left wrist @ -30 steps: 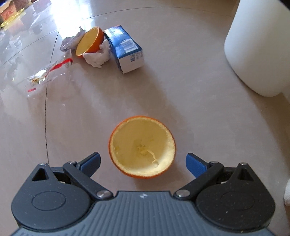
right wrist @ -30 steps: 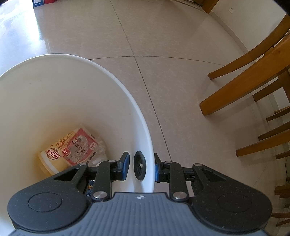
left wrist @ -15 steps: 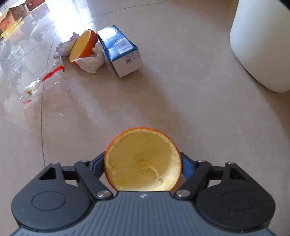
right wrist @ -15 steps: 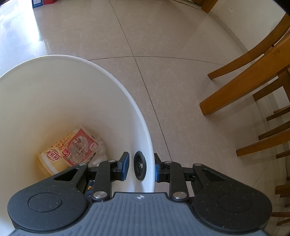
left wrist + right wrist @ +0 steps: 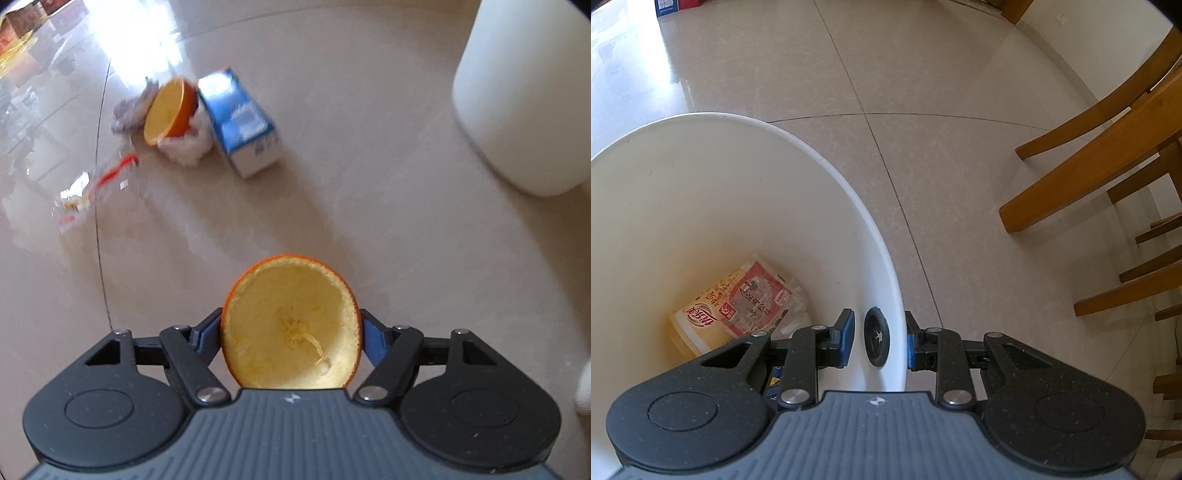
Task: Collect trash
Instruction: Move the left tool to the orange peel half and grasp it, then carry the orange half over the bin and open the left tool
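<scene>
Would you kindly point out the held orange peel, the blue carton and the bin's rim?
orange peel (image 5: 291,325), left wrist view, pale inner hollow.
blue carton (image 5: 240,122), left wrist view, top face.
bin (image 5: 827,162), right wrist view, far rim.

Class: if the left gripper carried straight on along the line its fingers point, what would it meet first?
Probably bare floor. The left gripper, closing on the orange peel, points steeply down; carton and bin lie off that line.

Peel half between jaws; carton beyond, left; bin far right; cup inside bin.
</scene>
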`<state>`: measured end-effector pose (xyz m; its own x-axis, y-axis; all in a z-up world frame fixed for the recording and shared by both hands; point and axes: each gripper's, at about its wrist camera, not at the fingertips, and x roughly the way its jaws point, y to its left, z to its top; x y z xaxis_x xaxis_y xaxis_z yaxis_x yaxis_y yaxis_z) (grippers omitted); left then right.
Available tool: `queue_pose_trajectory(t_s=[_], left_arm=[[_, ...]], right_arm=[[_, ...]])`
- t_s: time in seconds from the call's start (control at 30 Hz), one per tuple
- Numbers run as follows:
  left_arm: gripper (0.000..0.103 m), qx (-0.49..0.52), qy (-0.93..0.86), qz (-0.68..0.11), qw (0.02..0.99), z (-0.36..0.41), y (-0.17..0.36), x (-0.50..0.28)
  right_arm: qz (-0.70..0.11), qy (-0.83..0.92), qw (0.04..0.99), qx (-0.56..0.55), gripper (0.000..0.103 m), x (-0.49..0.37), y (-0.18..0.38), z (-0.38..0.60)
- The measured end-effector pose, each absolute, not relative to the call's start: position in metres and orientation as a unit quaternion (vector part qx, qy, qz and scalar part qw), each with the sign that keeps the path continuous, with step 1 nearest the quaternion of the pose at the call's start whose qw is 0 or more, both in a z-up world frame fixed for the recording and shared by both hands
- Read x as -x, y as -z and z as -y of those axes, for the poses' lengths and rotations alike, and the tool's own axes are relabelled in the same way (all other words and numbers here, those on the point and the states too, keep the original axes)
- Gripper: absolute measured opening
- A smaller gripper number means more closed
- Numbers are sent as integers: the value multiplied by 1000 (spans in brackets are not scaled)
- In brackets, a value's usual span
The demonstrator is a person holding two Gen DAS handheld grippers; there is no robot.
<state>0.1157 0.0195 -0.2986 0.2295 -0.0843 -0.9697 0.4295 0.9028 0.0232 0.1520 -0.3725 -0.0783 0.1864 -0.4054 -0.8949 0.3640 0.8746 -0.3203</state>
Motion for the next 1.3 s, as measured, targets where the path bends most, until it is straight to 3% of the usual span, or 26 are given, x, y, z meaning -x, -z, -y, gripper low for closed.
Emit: queue_pose_trajectory(t_s=[0.47,0.63,1.0,1.3], left_arm=[[73,-120,260,-541,791,60,110,-170],[73,-131,303,-515,791,104,68,-179],[73,-156,381,-483,773,185,45,-184],[78,-166,417,-479,754,227,60,-191]], right_arm=[[-588,241,772,8,31,-151,77,378],[-589,240,771,22,31,-152,79,374],[-587,237,774,12,31,-150,80,376],[-585,233,776,10,31,-149,79,377]])
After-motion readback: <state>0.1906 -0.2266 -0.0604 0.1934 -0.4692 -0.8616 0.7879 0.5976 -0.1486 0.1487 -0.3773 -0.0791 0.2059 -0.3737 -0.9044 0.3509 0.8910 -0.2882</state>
